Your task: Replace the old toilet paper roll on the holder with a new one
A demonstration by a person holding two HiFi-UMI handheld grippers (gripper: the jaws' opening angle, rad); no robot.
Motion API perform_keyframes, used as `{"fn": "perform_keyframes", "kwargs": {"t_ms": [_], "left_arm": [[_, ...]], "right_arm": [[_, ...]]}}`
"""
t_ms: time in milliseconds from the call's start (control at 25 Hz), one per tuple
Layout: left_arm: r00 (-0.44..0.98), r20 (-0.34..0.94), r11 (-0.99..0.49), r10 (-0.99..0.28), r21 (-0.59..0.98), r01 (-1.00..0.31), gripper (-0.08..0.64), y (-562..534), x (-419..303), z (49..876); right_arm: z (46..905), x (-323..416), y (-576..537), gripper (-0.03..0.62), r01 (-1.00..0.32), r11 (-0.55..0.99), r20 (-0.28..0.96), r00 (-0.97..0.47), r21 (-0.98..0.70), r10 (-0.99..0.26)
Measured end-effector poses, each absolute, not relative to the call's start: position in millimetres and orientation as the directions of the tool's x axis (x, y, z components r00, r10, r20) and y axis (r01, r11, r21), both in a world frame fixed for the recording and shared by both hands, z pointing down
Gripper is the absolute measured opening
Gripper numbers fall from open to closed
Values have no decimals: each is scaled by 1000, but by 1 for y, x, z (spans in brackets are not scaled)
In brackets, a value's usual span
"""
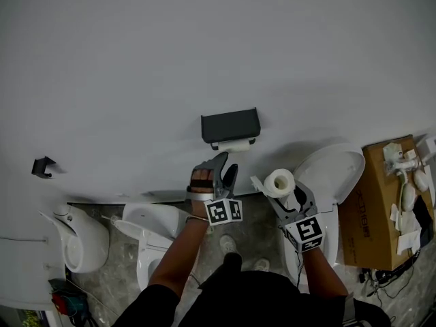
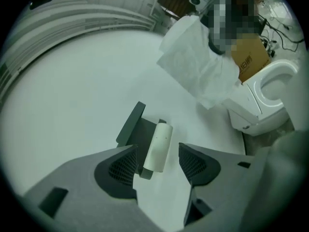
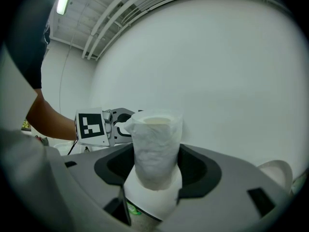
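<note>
While your right gripper was clamped on the new roll, your left gripper stood wide open and empty, aimed at the holder on the wall. The old roll, nearly spent, sat on the holder, framed between the left jaws but apart from them. You held the new roll below and right of the holder.

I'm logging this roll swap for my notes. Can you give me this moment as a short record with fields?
holder: dark, on the white wall, old roll still on it
left gripper: open, empty, aimed at the old roll, pads not on it
right gripper: shut on the new roll, right of the left gripper
stage: old roll not yet removed
</note>
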State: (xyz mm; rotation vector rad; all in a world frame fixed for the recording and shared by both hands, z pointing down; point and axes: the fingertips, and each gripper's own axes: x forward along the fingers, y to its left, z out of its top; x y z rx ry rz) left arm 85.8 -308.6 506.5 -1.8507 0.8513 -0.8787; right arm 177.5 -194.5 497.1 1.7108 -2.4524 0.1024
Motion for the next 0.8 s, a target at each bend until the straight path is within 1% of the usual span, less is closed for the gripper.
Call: {"fn": "perform_keyframes", "kwargs": {"t_ms": [240, 520, 600, 680, 800], "left_arm": [[469, 208, -295, -858, -948, -120, 247, -339, 88, 507], [456, 227, -293, -861, -953, -80, 245, -349, 97, 518], [456, 221, -289, -862, -953, -85, 227, -350, 98, 518], [454, 214, -285, -865, -954, -93, 175, -351, 100, 518], [451, 202, -274, -869, -957, -100, 169, -351, 102, 519]], "right_arm": [[505, 191, -199, 268, -944, 330, 179, -319, 30, -931], [504, 193, -210, 268, -940, 340, 171, -332, 20, -928], [502, 193, -213, 268, -940, 340, 169, -332, 22, -928], [500, 194, -216, 268, -939, 343, 163, -335, 21, -928], [499, 196, -219, 268, -939, 343, 155, -336, 23, -929]]}}
